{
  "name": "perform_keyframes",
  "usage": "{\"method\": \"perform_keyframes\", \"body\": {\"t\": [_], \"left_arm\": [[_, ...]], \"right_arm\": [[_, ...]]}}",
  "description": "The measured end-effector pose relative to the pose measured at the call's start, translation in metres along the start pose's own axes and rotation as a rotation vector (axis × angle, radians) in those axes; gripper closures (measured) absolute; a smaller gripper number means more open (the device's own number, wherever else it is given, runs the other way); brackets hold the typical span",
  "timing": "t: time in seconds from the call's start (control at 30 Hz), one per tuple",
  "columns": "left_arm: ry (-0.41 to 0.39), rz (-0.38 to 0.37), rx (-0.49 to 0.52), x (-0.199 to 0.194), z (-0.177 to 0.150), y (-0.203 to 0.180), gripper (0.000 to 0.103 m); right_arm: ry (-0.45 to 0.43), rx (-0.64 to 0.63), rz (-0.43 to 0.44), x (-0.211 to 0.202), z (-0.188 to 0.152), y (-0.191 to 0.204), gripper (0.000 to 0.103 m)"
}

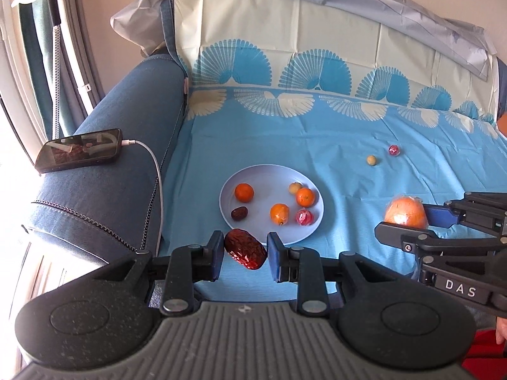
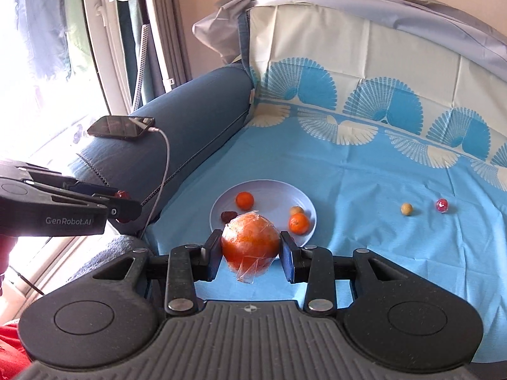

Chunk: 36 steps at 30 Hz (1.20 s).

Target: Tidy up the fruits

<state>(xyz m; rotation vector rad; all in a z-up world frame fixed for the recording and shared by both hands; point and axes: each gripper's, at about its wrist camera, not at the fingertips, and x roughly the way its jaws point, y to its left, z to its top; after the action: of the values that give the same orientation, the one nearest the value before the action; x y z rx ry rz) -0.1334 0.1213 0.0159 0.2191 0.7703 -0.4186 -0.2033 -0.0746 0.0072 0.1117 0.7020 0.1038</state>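
My left gripper (image 1: 245, 253) is shut on a wrinkled red date (image 1: 245, 252), held in the air just short of a pale blue plate (image 1: 253, 174). On the plate lie three small oranges (image 1: 244, 192), a dark date (image 1: 239, 213), a tan longan (image 1: 294, 187) and a red wrapped sweet (image 1: 304, 217). My right gripper (image 2: 250, 251) is shut on a big orange in clear film (image 2: 250, 247), above the near edge of the plate (image 2: 275, 190). In the left wrist view that gripper (image 1: 408, 218) comes in from the right with the wrapped orange (image 1: 405, 213).
A loose longan (image 1: 371, 160) and a red wrapped sweet (image 1: 394, 150) lie on the blue cloth (image 1: 317, 145) to the right of the plate. A phone (image 1: 79, 155) on a white cable rests on the denim sofa arm (image 1: 126, 126) at the left.
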Motion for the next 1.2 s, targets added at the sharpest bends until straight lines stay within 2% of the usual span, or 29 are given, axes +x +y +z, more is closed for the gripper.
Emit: {"method": "perform_keyframes", "body": {"t": [0.23,0.73,1.2], "left_arm": [[-0.046,-0.01,-0.017,-0.013,-0.004,0.005,0.071],[-0.032,0.0,-0.038,-0.011,-0.006,0.01,0.071],[0.006,0.001,-0.033,0.006,0.0,0.005,0.071]], "right_arm": [[-0.021,-0.045,-0.015,-0.014,0.0,0.014,0.064],[-0.03,-0.063,-0.026,-0.017,0.0,0.015,0.064],[-0.005,-0.018,-0.032,-0.006,0.001,0.006,0.064]]}}
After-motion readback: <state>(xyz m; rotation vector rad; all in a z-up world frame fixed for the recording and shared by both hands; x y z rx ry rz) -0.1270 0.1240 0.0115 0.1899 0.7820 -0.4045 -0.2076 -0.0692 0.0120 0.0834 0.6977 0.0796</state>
